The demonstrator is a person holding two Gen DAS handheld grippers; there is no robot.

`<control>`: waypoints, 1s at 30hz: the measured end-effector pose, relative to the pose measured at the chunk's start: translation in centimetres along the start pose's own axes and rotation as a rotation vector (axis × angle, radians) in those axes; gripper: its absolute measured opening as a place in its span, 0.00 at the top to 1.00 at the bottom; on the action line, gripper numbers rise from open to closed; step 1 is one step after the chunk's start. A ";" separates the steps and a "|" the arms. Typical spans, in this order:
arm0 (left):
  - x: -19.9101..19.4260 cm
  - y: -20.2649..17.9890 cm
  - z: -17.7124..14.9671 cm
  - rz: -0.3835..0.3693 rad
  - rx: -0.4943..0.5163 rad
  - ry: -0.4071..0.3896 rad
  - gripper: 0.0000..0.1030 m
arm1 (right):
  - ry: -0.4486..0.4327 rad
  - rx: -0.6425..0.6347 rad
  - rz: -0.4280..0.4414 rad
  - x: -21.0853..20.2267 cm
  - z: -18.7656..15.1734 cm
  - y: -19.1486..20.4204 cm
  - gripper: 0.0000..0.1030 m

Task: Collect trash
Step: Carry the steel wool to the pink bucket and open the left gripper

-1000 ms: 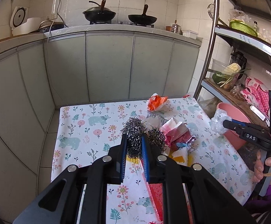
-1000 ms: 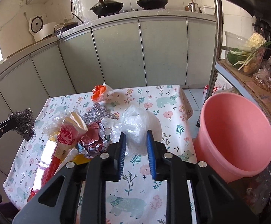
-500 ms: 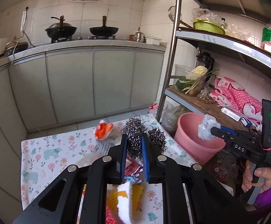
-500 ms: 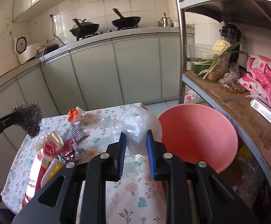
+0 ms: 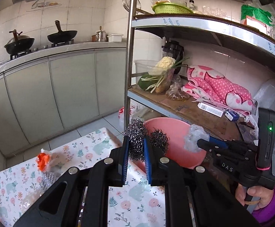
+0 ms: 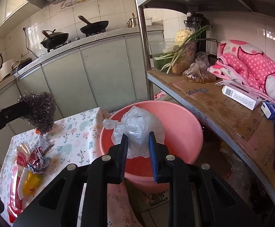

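My left gripper is shut on a grey steel-wool scrubber and holds it in the air beside the pink bucket. My right gripper is shut on a crumpled clear plastic bag and holds it over the mouth of the pink bucket. In the left wrist view the right gripper with the bag is over the bucket. In the right wrist view the left gripper's scrubber hangs above the table's far side.
The floral-cloth table carries more trash: an orange wrapper, a silver scrub pad, red and yellow wrappers. A metal shelf rack with vegetables, a pink blanket and boxes stands right behind the bucket.
Both grippers have swung right from over the table to the pink bucket, carrying the steel wool and the plastic bag. The bag now hangs over the bucket's mouth.
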State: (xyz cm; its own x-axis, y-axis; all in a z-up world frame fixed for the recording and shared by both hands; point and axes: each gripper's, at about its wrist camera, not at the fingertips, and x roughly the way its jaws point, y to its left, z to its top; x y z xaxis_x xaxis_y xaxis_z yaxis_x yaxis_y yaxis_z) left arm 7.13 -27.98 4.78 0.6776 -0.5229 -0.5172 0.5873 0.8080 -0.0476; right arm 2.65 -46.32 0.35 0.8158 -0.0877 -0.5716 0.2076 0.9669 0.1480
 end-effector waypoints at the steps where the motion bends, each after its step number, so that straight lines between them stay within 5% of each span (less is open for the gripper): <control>1: 0.9 -0.6 0.0 -0.014 0.012 0.009 0.86 | 0.003 0.005 -0.004 0.2 -0.1 -0.2 0.78; 14: 10.6 -5.4 -0.8 -0.038 0.116 0.139 0.86 | 0.078 0.015 -0.029 3.7 -1.1 -1.2 0.78; 26: 13.1 -5.5 -1.6 -0.050 0.093 0.200 0.82 | 0.129 0.035 -0.045 5.4 -1.9 -1.7 0.78; 30: 13.2 -5.3 -1.5 -0.062 0.071 0.214 0.78 | 0.144 0.045 -0.046 5.7 -2.0 -1.9 0.69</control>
State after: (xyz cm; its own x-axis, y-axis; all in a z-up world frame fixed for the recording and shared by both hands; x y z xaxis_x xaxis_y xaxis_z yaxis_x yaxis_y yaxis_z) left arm 12.24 -38.74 -3.10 0.5347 -0.4952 -0.6847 0.6595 0.7511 -0.0281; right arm 5.80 -48.18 -4.79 0.7197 -0.0929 -0.6881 0.2695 0.9507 0.1535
